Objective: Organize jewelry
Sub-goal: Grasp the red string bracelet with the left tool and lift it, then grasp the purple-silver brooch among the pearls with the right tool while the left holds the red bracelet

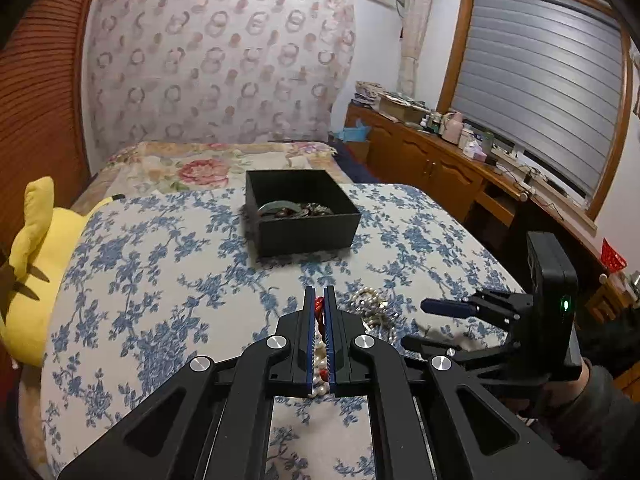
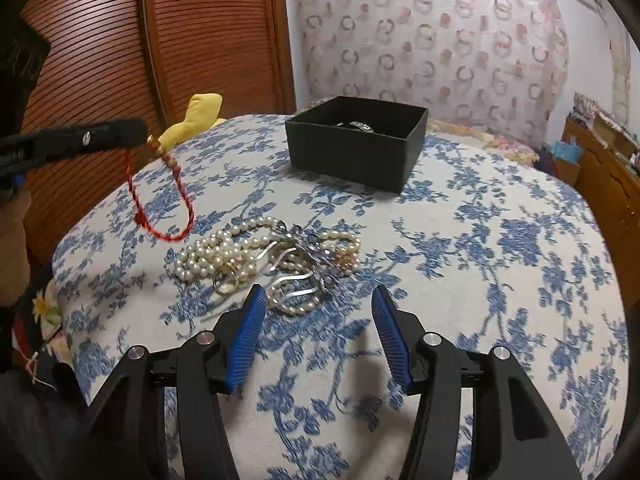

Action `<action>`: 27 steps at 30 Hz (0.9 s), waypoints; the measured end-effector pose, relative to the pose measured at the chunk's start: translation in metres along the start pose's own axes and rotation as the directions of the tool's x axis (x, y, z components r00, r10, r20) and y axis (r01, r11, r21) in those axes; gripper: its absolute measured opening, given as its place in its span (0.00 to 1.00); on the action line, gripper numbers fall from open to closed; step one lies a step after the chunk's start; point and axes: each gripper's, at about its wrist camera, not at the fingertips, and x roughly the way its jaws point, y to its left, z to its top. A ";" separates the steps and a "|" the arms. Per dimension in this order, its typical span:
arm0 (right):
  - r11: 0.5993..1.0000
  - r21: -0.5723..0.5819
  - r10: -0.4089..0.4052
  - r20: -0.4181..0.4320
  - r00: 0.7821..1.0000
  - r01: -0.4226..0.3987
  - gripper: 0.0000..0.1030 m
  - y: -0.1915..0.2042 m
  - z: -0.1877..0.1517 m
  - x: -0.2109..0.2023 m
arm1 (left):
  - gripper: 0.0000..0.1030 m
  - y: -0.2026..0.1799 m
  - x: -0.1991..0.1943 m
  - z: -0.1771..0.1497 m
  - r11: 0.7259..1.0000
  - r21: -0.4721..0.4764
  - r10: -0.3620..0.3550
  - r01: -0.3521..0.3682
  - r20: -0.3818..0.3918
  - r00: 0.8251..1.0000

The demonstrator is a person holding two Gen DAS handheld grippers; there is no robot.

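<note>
Right wrist view: left gripper (image 2: 146,136) fingers are pinching the red cord bracelet (image 2: 160,216); right gripper (image 2: 318,300) fingers are gaping above the pearls (image 2: 224,252).

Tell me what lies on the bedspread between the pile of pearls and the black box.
Nothing: in the right wrist view, only bare floral bedspread runs from the pearl pile to the black box.

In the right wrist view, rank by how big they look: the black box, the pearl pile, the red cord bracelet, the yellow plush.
1. Black box, clearly largest.
2. Pearl pile, though it lies nearer the camera, so this is unsure.
3. Red cord bracelet, hanging from the left claw.
4. Yellow plush, mostly hidden behind the bed's edge, so only its visible part ranks.
</note>
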 end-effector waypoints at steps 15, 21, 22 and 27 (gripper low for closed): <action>0.995 -0.038 0.091 -0.111 0.990 -0.096 0.35 0.002 0.044 0.039 | 0.03 0.015 0.000 -0.014 0.999 -0.043 -0.012 0.012 0.000 1.000; 0.991 -0.072 0.097 -0.150 0.984 -0.109 0.36 -0.001 0.044 0.045 | 0.03 0.015 0.000 -0.014 0.999 -0.043 -0.010 0.010 0.000 1.000; 0.991 -0.074 0.100 -0.156 0.983 -0.113 0.36 -0.001 0.043 0.044 | 0.03 0.015 0.000 -0.014 0.999 -0.044 -0.011 0.011 0.000 1.000; 0.985 -0.132 0.084 -0.175 0.981 -0.108 0.30 0.007 0.037 0.037 | 0.03 0.015 0.000 -0.016 0.999 -0.045 -0.011 0.011 -0.003 1.000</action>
